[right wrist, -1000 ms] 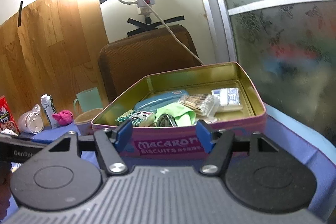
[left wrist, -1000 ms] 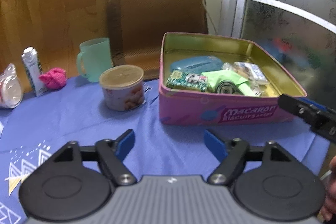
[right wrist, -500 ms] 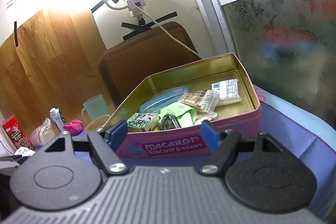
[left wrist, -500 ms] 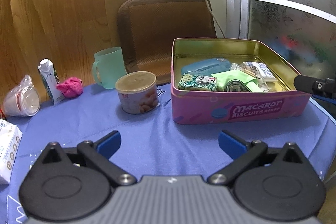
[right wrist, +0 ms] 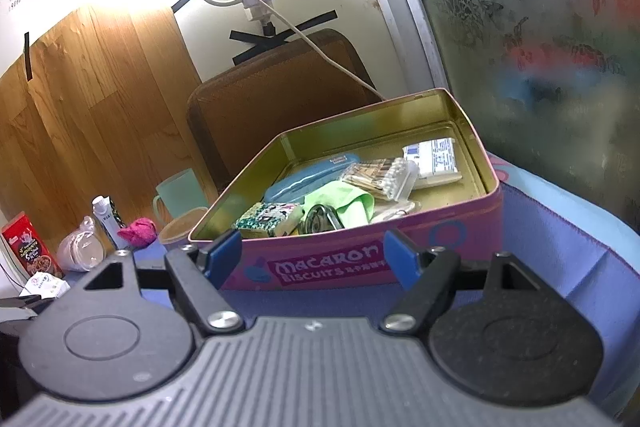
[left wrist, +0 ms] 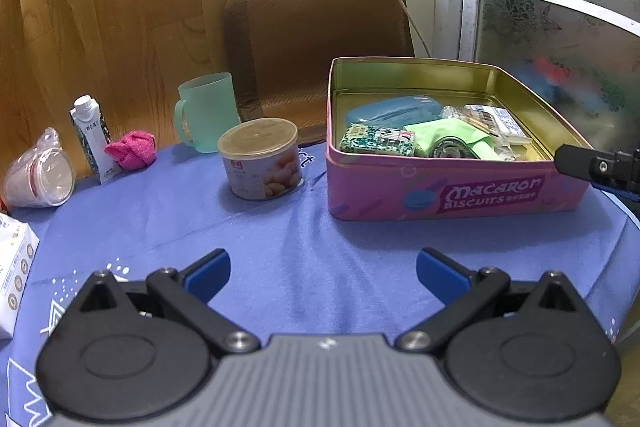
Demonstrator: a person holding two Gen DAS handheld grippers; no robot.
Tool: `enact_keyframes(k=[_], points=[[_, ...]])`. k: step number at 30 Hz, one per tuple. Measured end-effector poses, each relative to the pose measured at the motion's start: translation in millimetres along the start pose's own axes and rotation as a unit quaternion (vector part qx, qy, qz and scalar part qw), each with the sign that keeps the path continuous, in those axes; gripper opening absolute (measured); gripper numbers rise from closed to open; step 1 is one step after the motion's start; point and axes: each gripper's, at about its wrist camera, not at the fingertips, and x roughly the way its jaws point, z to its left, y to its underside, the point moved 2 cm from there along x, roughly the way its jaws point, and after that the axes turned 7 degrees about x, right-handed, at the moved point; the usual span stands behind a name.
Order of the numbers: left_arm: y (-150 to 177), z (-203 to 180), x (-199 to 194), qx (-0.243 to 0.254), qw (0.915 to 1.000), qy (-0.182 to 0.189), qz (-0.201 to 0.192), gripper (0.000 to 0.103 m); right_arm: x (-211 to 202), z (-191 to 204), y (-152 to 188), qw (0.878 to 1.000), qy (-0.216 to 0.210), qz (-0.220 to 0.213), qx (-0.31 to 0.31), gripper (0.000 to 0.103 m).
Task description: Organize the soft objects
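I am hovering my left claw (left wrist: 323, 273) wide and empty over the near bench (left wrist: 280, 247), the pink cloth bundle (left wrist: 132, 149) lying far left of it, nearer than to my right claw (right wrist: 314, 259), also wide, facing the biscuit tin (right wrist: 400, 259).

Pink tin, blue cloth — colours on the table

The biscuit tin (left wrist: 452, 193) is pink outside, gold inside, with white lettering on a magenta band. The tablecloth (left wrist: 304, 251) is periwinkle blue with white triangle patterning at its left corner. The mug (left wrist: 206, 111) is translucent mint green; the fuzzy cloth (left wrist: 132, 149) hot pink — the folded cloth (right wrist: 352, 203) lime green.
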Motion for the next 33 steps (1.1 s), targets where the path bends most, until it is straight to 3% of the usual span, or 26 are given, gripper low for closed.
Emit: enact_keyframes(k=[18, 33], points=[[2.1, 3.9, -2.4, 0.004, 0.9991, -0.041, -0.012, 0.103, 6.2, 1.1, 3.7, 1.0, 0.002, 0.01, -0.003, 0.082], [6.5, -0.4, -0.7, 0.02, 0.9991, -0.038, 0.003, 0.103, 9.0, -1.3, 5.0, 1.0, 0.004, 0.013, -0.001, 0.082]])
